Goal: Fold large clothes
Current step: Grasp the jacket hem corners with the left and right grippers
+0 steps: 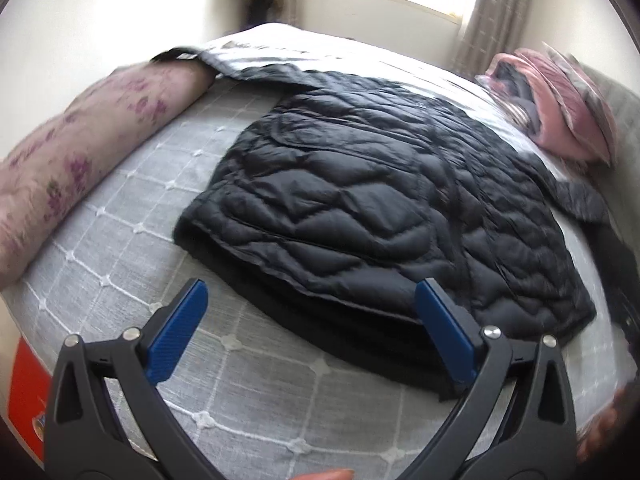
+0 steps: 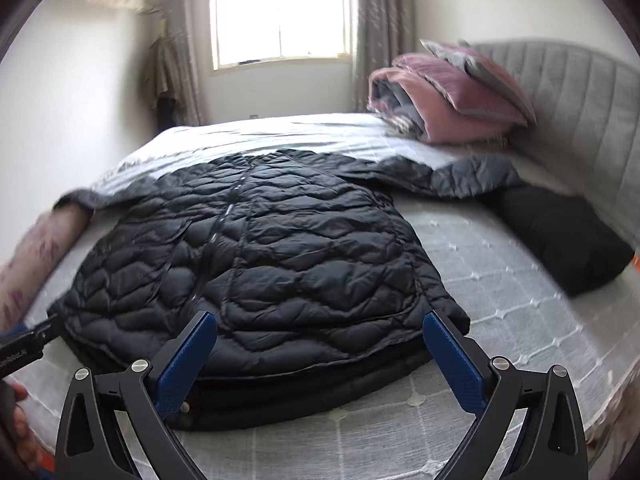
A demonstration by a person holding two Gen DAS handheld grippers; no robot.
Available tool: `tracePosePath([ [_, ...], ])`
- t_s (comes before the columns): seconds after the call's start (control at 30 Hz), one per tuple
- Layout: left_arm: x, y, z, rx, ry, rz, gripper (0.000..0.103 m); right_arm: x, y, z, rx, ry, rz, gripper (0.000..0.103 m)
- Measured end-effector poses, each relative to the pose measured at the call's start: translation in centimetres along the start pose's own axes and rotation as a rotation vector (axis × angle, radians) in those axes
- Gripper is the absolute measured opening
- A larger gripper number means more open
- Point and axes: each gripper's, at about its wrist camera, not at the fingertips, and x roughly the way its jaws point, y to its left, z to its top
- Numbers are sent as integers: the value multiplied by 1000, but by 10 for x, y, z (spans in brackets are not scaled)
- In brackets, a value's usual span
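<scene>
A large black quilted puffer jacket (image 1: 360,200) lies spread on the grey quilted bed (image 1: 140,208); it also shows in the right wrist view (image 2: 260,248). My left gripper (image 1: 312,300) is open and empty, hovering just before the jacket's near hem, its right blue pad (image 1: 444,332) over the hem's edge. My right gripper (image 2: 320,332) is open and empty, its blue pads (image 2: 188,360) straddling the near hem of the jacket. The left gripper's tip shows at the left edge of the right wrist view (image 2: 28,340).
A floral bolster pillow (image 1: 72,160) lies along the bed's left side. Folded pink and grey bedding (image 2: 444,92) is stacked near the grey padded headboard (image 2: 580,120). A folded black item (image 2: 560,236) lies right of the jacket. A light sheet (image 2: 280,132) covers the far bed.
</scene>
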Motion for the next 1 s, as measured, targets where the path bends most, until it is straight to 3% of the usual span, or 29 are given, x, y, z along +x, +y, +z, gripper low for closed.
tracePosePath([
  [0.3,53,79,14,-338,127,8,103,61,-110,5,350,191,-35,102],
  [0.53,84,97,21,-459,160,-5,103,92,-134,-3,479,263,54,88],
  [0.63,96,86,23,-415,196,-18,84,106,-138,-7,540,304,83,80],
  [0.7,106,78,22,-391,234,-55,64,113,-139,-10,569,329,111,71],
  [0.73,109,75,21,-383,249,-81,59,114,-136,-9,561,326,113,62],
  [0.77,110,73,21,-377,250,-89,47,114,-136,-8,544,319,111,56],
  [0.8,108,70,21,-365,244,-106,30,114,-135,-7,523,316,102,39],
  [0.83,106,68,20,-358,242,-119,22,113,-136,-6,511,309,89,20],
  [0.87,103,64,19,-344,235,-122,15,112,-138,-6,517,300,84,15],
  [1.0,86,52,14,-267,205,-102,10,99,-146,-1,508,235,40,6],
])
